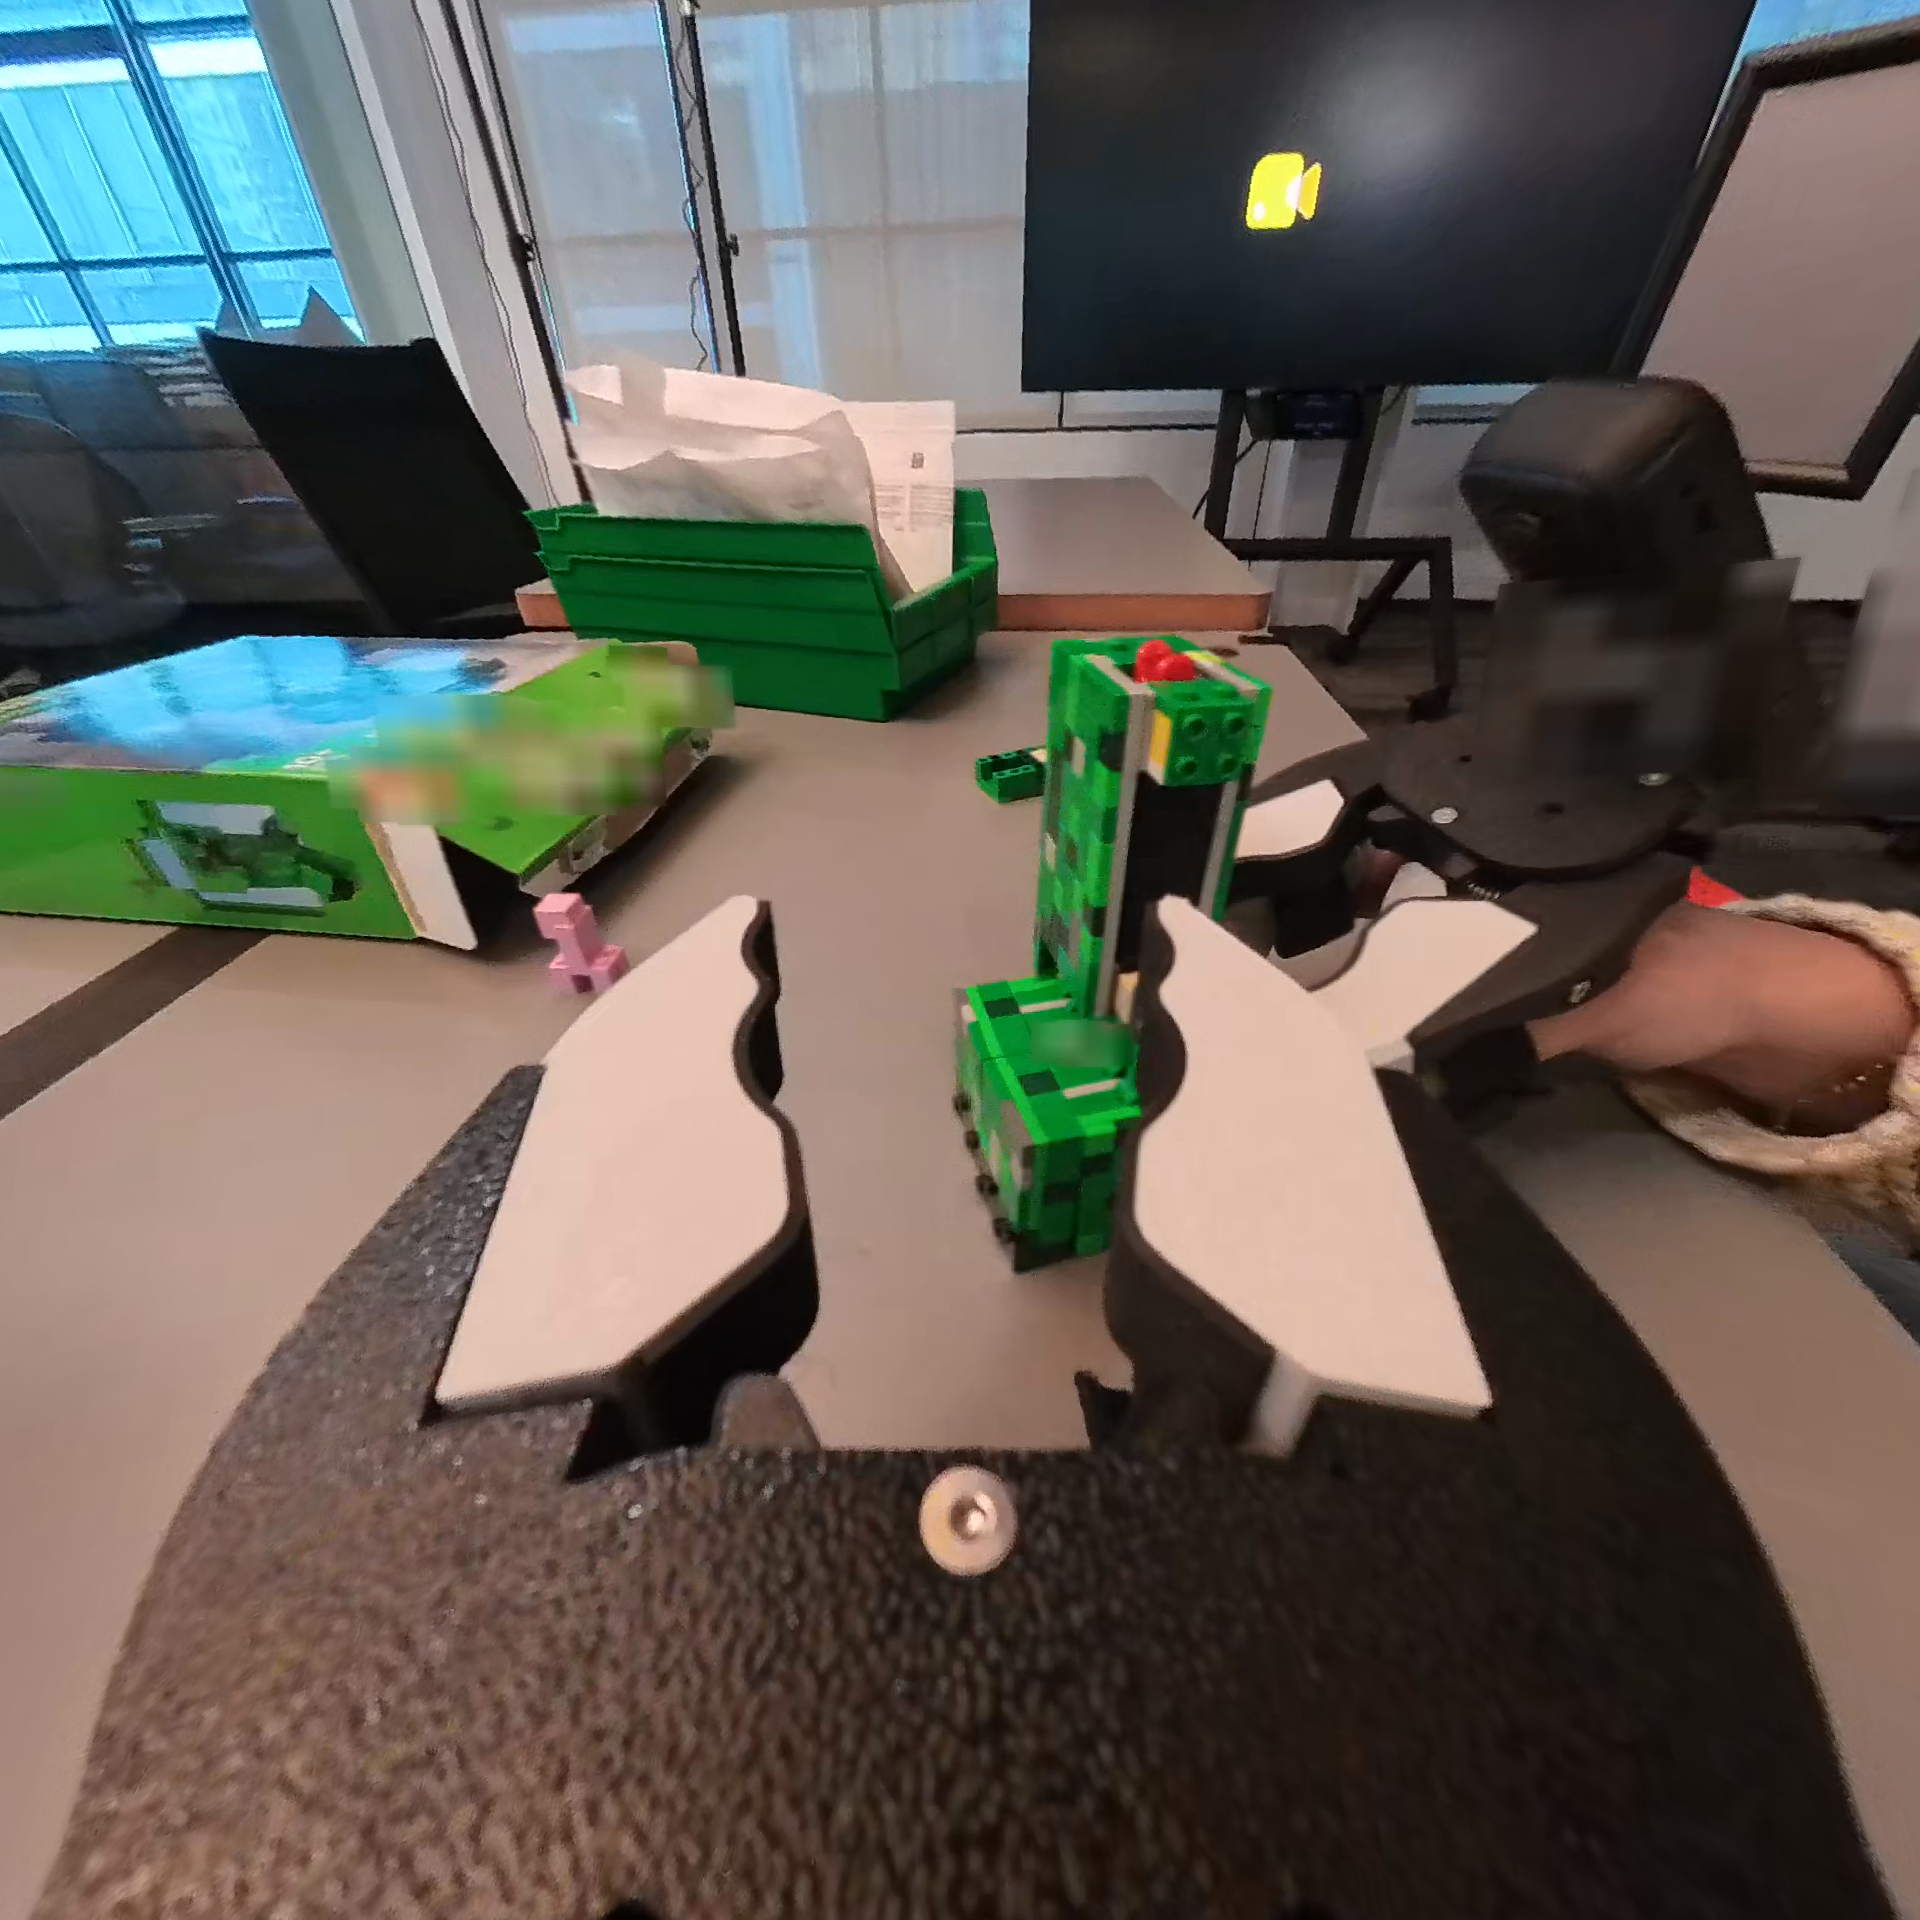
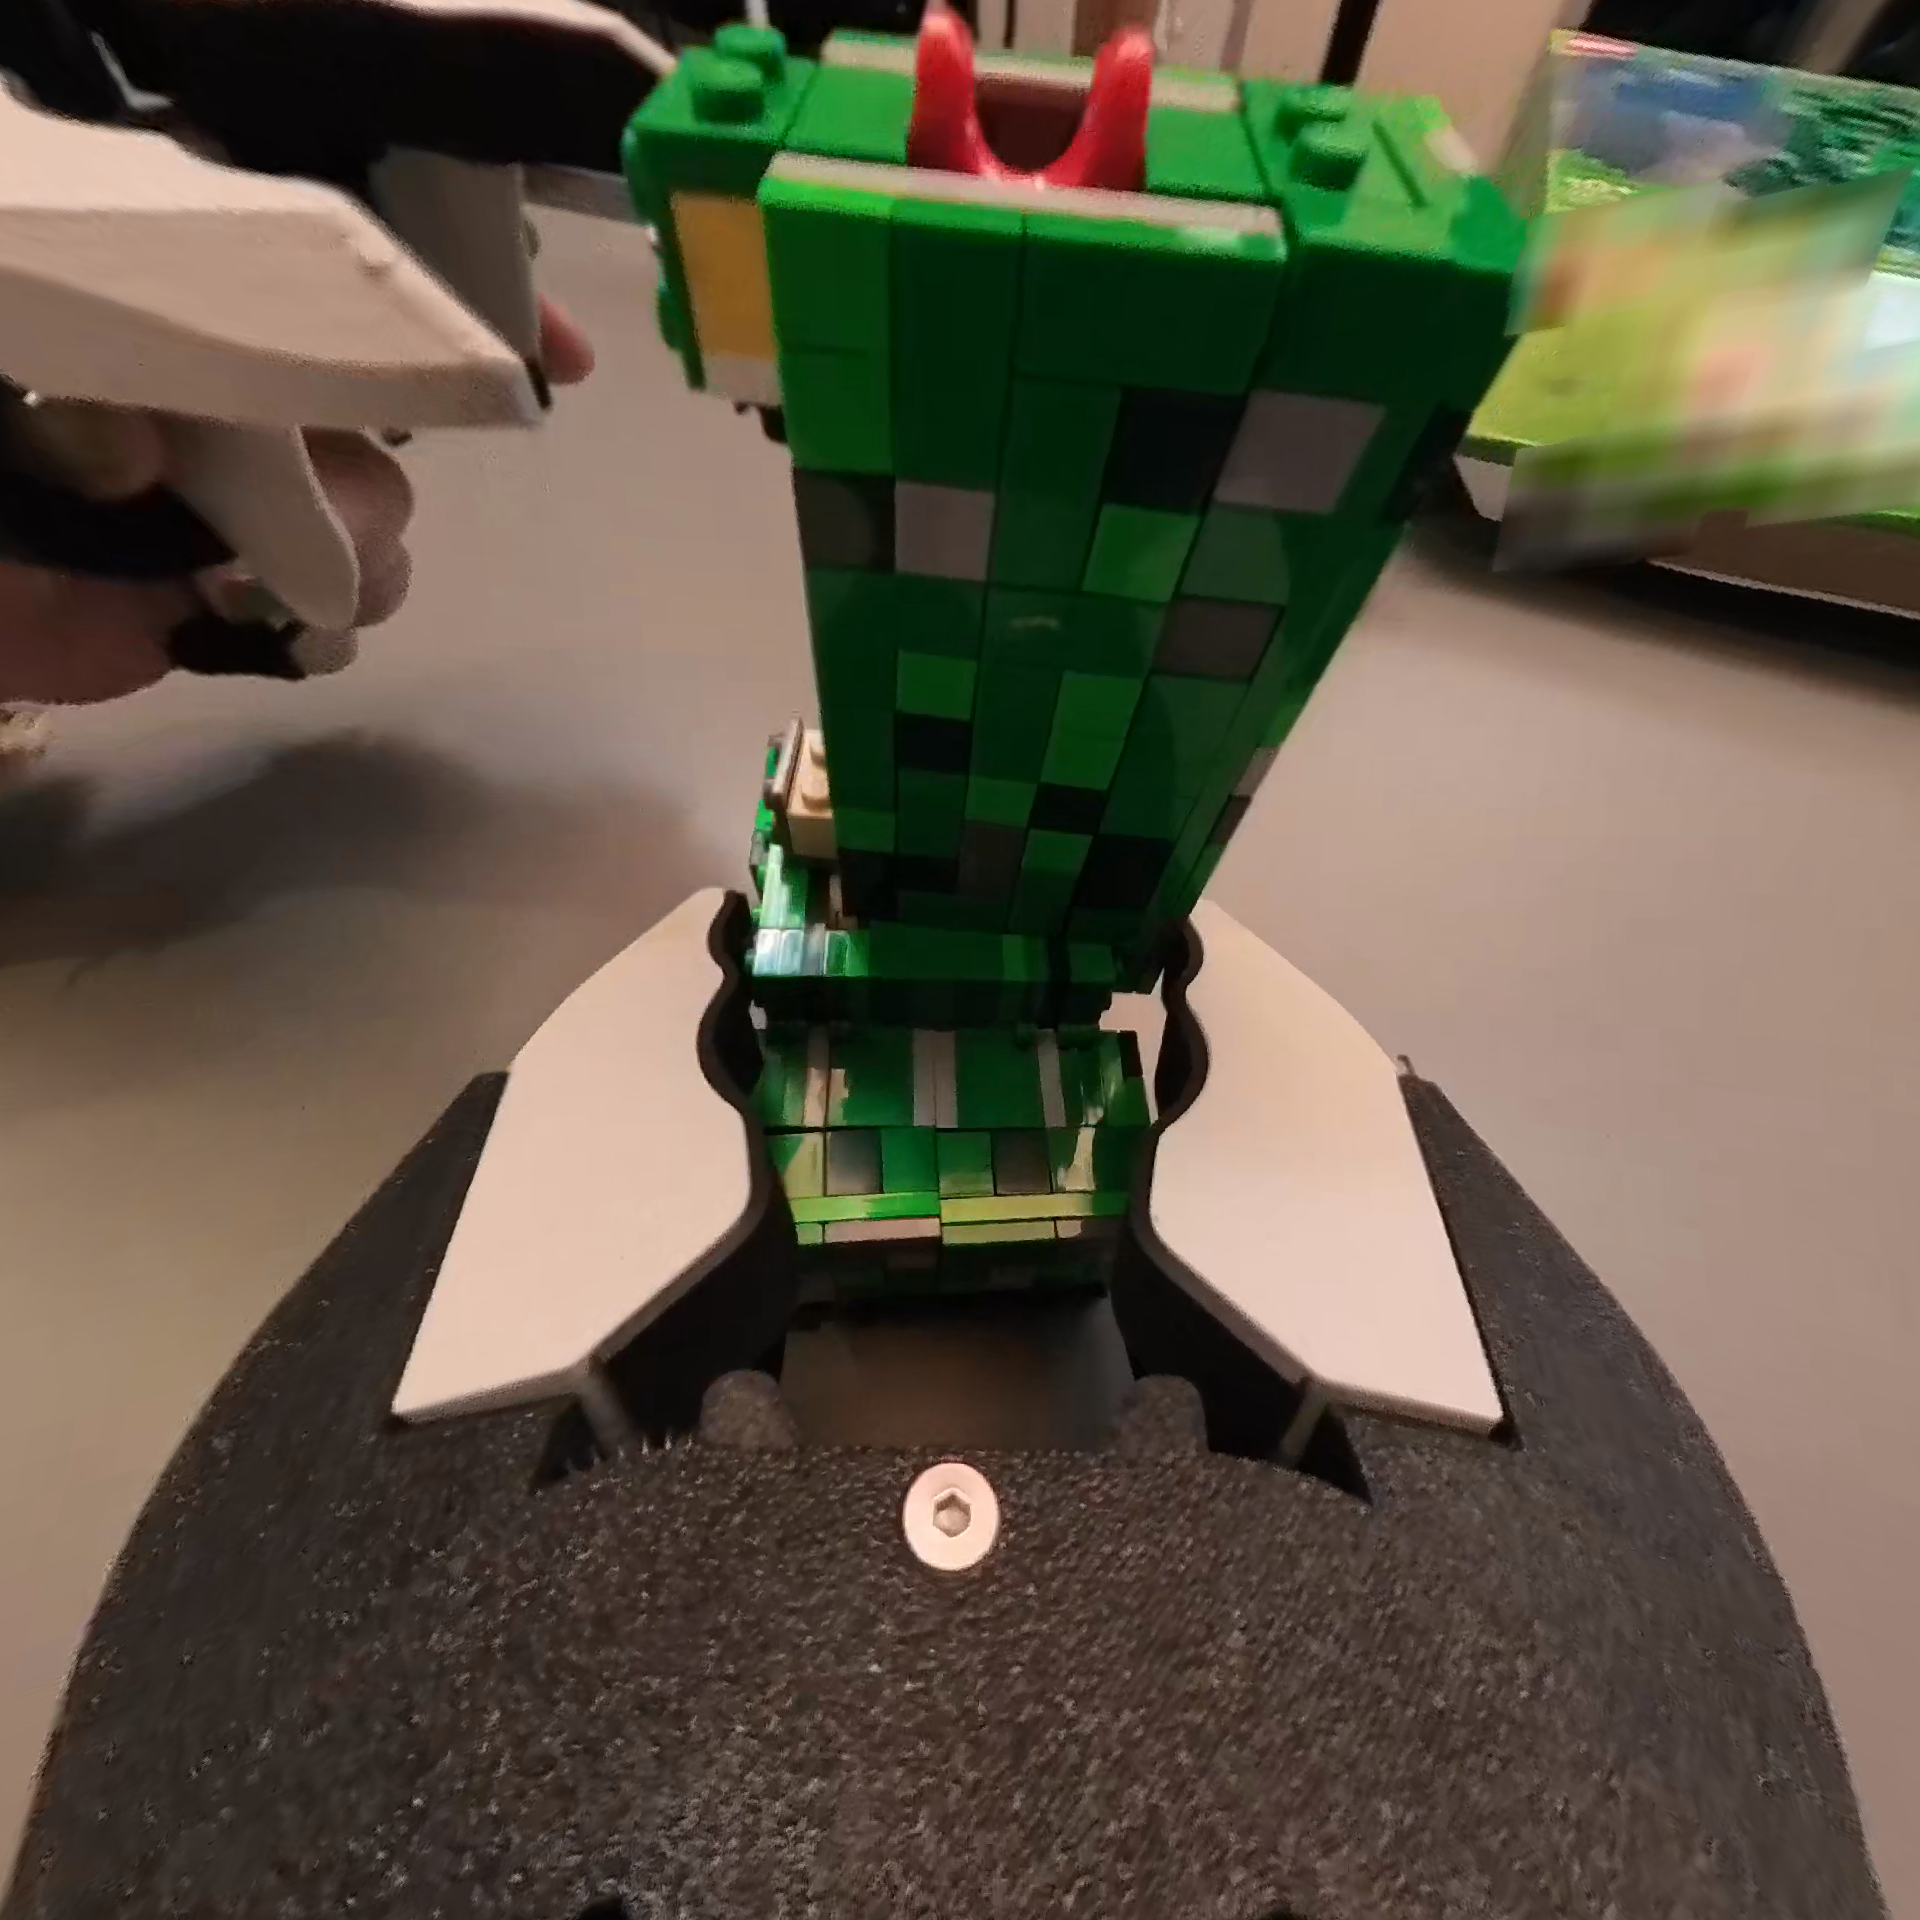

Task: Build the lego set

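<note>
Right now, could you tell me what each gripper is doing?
Left gripper: open, holding nothing, beside the green lego figure.
Right gripper: closed on the figure's base.

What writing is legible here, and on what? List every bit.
Green box: print blurred, unreadable.
Paper sheets in the green bin: print too small to read.
Screen: no words, only a yellow camera icon.
Lego model: no writing visible.

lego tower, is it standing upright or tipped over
Upright. The green lego tower stands on its base on the grey table, red piece on top, and the right gripper is shut on its base.
</note>
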A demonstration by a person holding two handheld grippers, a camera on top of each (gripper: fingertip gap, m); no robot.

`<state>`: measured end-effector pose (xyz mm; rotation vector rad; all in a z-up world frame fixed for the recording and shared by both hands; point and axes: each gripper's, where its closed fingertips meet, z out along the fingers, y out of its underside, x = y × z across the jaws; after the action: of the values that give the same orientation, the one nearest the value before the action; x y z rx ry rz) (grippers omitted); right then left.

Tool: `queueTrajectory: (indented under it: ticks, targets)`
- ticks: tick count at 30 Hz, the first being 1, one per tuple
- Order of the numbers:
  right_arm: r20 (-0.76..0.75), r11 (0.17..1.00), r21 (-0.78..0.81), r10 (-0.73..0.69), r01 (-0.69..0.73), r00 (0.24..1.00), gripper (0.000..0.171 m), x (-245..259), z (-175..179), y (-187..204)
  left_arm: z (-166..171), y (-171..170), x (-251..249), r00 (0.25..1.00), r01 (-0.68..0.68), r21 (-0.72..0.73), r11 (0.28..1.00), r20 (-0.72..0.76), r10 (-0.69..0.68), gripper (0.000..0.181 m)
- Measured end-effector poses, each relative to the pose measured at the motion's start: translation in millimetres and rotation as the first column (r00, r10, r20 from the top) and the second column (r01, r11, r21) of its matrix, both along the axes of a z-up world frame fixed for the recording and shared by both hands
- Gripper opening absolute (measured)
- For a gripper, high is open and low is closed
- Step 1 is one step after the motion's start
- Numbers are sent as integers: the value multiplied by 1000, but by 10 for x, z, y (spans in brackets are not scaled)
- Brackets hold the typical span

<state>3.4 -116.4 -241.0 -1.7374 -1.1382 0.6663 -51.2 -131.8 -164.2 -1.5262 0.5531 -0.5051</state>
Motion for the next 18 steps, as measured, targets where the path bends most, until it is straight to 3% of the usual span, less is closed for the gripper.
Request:
queueTrajectory:
  ticks: [8,13,18]
  targets:
    - [-10,949,-19,314,-314,949,75,-46,1,-47,-89,-22,-1,997,65,10,998,-42,-64,68]
    - [-19,850,-35,525,-525,851,75,-35,1,-73,-298,-103,145,966,178,6,984,-192,-174,71]
    - [-22,743,-41,667,-668,745,75,-10,-1,-124,-353,-117,329,947,247,-57,967,-196,-254,81]
